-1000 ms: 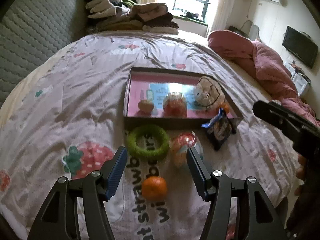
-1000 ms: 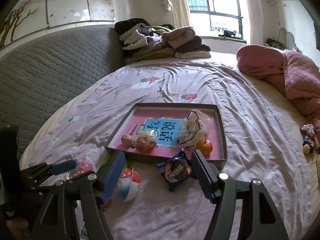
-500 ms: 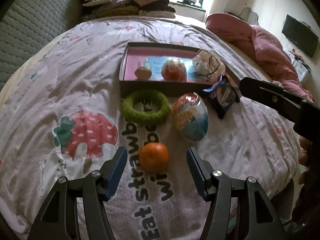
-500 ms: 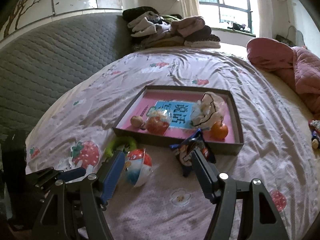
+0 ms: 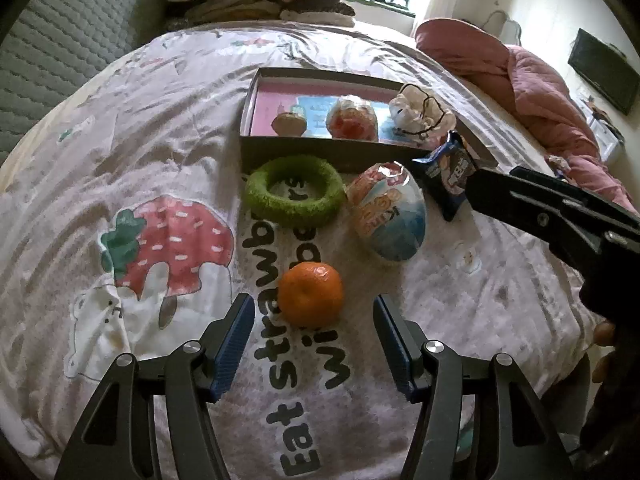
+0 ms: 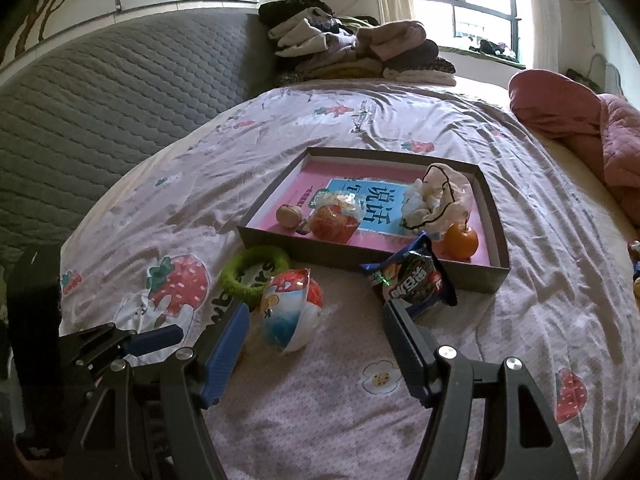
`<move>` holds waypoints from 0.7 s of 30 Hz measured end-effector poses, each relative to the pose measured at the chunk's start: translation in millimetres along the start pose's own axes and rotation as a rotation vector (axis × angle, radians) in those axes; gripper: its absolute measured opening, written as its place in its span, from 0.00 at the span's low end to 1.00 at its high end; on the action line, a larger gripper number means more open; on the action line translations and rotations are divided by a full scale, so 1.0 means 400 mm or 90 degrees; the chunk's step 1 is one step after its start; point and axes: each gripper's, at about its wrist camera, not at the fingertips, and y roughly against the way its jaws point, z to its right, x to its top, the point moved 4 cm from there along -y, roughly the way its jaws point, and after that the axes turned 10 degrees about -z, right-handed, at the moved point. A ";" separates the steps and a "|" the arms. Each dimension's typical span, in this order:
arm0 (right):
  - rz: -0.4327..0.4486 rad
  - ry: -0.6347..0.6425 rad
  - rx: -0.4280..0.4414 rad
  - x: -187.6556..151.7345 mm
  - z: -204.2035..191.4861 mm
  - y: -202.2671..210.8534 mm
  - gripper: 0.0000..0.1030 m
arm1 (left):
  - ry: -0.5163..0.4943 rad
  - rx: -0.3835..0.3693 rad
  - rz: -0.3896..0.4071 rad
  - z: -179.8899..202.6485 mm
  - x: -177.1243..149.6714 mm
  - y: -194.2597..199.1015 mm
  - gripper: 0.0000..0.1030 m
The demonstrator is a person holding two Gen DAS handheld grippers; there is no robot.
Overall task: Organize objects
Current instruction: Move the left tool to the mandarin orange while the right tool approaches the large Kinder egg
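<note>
My left gripper (image 5: 314, 314) is open, its jaws either side of an orange mandarin (image 5: 311, 294) lying on the bedspread. Beyond it lie a green fuzzy ring (image 5: 295, 191), an egg-shaped snack pack (image 5: 390, 213) and a dark snack bag (image 5: 450, 172). A shallow box (image 5: 320, 152) with a pink floor holds a walnut (image 5: 289, 123), a wrapped red fruit (image 5: 352, 117) and a crumpled bag (image 5: 420, 114). My right gripper (image 6: 316, 322) is open and empty, above the egg pack (image 6: 290, 316) and near the snack bag (image 6: 412, 280). A second mandarin (image 6: 461, 241) sits in the box (image 6: 360, 258).
A grey quilted headboard (image 6: 100, 92) lies left, folded clothes (image 6: 360, 52) at the bed's far end, a pink quilt (image 5: 532, 80) on the right. The right gripper's arm (image 5: 560, 208) crosses the left wrist view's right side. The bed edge drops off at right.
My left gripper has moved forward and down, so the mandarin now sits between its open jaws. My right gripper has moved closer over the egg pack and snack bag.
</note>
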 end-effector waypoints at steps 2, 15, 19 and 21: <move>-0.006 0.004 0.001 -0.003 -0.006 -0.006 0.67 | 0.003 -0.002 -0.007 -0.004 -0.003 -0.007 0.61; -0.025 0.009 0.006 -0.011 -0.015 -0.039 0.67 | 0.018 -0.014 -0.019 -0.017 -0.005 -0.030 0.61; -0.036 0.010 0.005 -0.015 -0.016 -0.057 0.67 | 0.020 -0.016 -0.022 -0.020 -0.004 -0.038 0.61; -0.040 0.011 0.004 -0.015 -0.017 -0.066 0.67 | 0.021 -0.016 -0.021 -0.021 -0.003 -0.042 0.61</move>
